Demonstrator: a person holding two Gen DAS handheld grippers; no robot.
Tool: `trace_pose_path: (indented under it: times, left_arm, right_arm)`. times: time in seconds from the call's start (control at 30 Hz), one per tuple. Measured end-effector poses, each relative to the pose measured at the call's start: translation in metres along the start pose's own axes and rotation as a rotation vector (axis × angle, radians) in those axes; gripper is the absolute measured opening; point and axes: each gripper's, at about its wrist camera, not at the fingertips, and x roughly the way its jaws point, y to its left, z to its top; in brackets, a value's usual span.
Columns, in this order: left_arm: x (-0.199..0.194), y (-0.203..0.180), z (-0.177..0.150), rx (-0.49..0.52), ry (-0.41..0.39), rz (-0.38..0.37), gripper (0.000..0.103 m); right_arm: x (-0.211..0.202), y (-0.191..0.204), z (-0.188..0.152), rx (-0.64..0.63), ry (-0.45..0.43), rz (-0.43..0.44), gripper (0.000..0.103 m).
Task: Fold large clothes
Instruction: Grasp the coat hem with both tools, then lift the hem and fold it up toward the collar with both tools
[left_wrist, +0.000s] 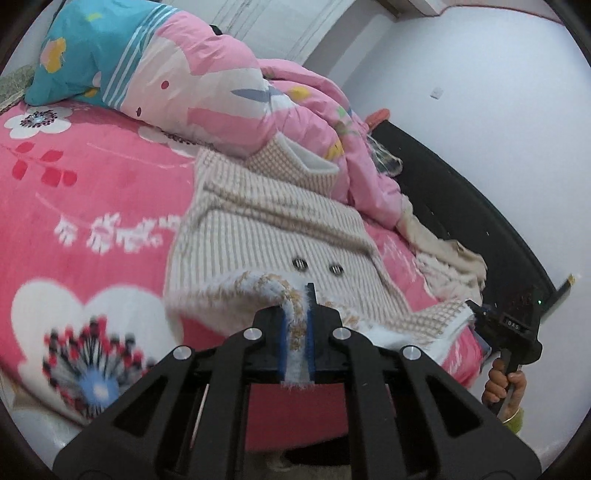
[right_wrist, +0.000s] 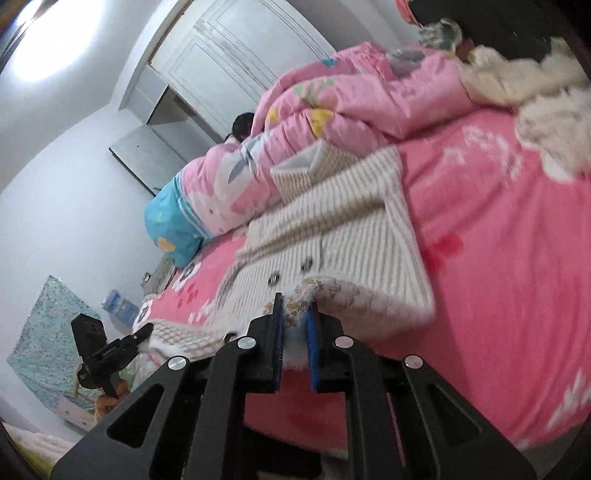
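Observation:
A beige-and-white ribbed coat (left_wrist: 266, 229) with two dark buttons lies on the pink flowered bed (left_wrist: 74, 192), its collar toward the quilt. My left gripper (left_wrist: 297, 325) is shut on the coat's fuzzy hem, lifted off the bed. The right gripper (left_wrist: 480, 314) shows at the right edge, clamped on the hem's other corner, a hand below it. In the right wrist view the coat (right_wrist: 351, 229) stretches away and my right gripper (right_wrist: 295, 325) is shut on the hem. The left gripper (right_wrist: 142, 332) appears at lower left, holding the far corner.
A pink and teal quilt (left_wrist: 207, 81) is heaped at the head of the bed. A cream fluffy garment (left_wrist: 450, 266) lies beside a dark headboard (left_wrist: 480, 221). White walls and a wardrobe (right_wrist: 236, 59) surround the bed; a person's dark hair (right_wrist: 242, 125) shows behind the quilt.

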Motion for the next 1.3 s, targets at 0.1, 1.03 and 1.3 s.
trace_pose_path:
  times: [0.1,1.03,1.3]
  left_arm:
    - [0.028,0.009,0.028,-0.009,0.003,0.023,0.007]
    - [0.071,0.086,0.015,-0.203,0.142,0.093,0.074]
    - [0.1,0.116,-0.035,-0.475,0.232,-0.096,0.073]
  right_arm:
    - [0.028,-0.007,0.034,0.009,-0.017,-0.007,0.011]
    - [0.068,-0.092,0.013,0.241,0.161,-0.151,0.08]
    - [0.065,-0.118,-0.043,0.482,0.184,-0.014,0.08]
